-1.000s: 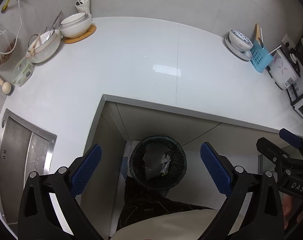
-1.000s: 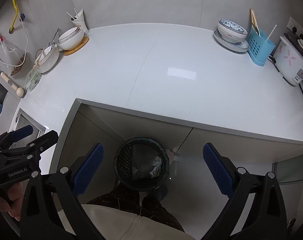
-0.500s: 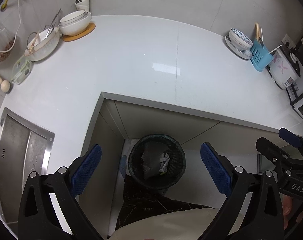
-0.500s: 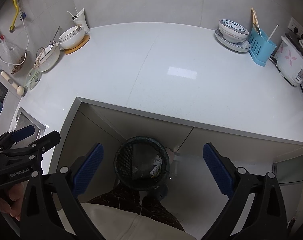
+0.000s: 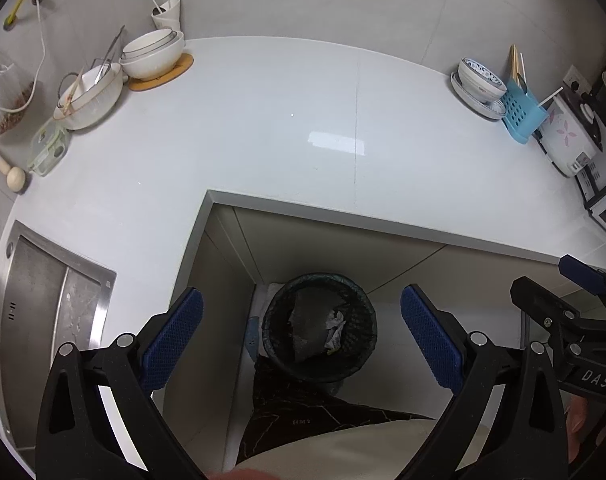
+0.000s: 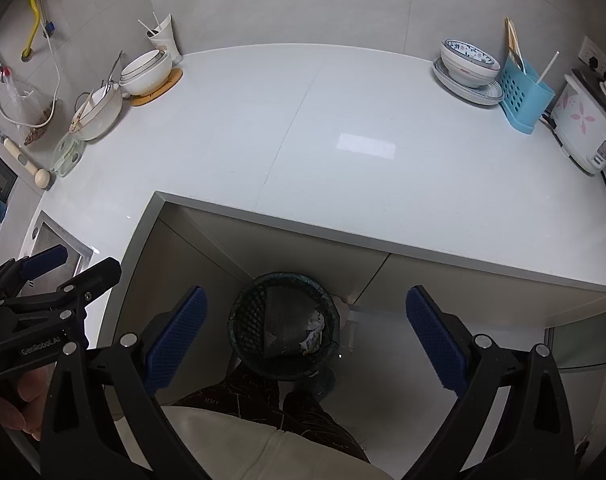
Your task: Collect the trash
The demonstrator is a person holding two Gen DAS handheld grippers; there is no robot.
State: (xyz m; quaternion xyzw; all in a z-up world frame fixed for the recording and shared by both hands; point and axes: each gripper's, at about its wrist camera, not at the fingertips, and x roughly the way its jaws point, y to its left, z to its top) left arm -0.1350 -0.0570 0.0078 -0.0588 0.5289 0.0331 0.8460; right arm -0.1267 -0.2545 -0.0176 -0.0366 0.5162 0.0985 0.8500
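Observation:
A round black mesh trash bin (image 5: pixel 319 326) with a dark liner stands on the floor in the inner corner of the L-shaped white counter (image 5: pixel 263 132). Crumpled white paper (image 5: pixel 335 322) lies inside it. The bin also shows in the right wrist view (image 6: pixel 283 324), with the paper (image 6: pixel 313 334) in it. My left gripper (image 5: pixel 301 336) is open and empty, high above the bin. My right gripper (image 6: pixel 305 338) is open and empty, also above the bin. Each gripper shows at the edge of the other's view.
White bowls on a wooden mat (image 5: pixel 153 58), a colander (image 5: pixel 89 98) and a cup of straws (image 5: pixel 167 12) stand back left. A steel sink (image 5: pixel 43 300) is at the left. A patterned bowl (image 5: pixel 481 80), blue utensil holder (image 5: pixel 521 114) and rice cooker (image 5: pixel 569 140) stand at the right.
Both views have tilted up slightly, so the counter items sit lower in frame and the wall sockets show. Both grippers stay open over the bin.

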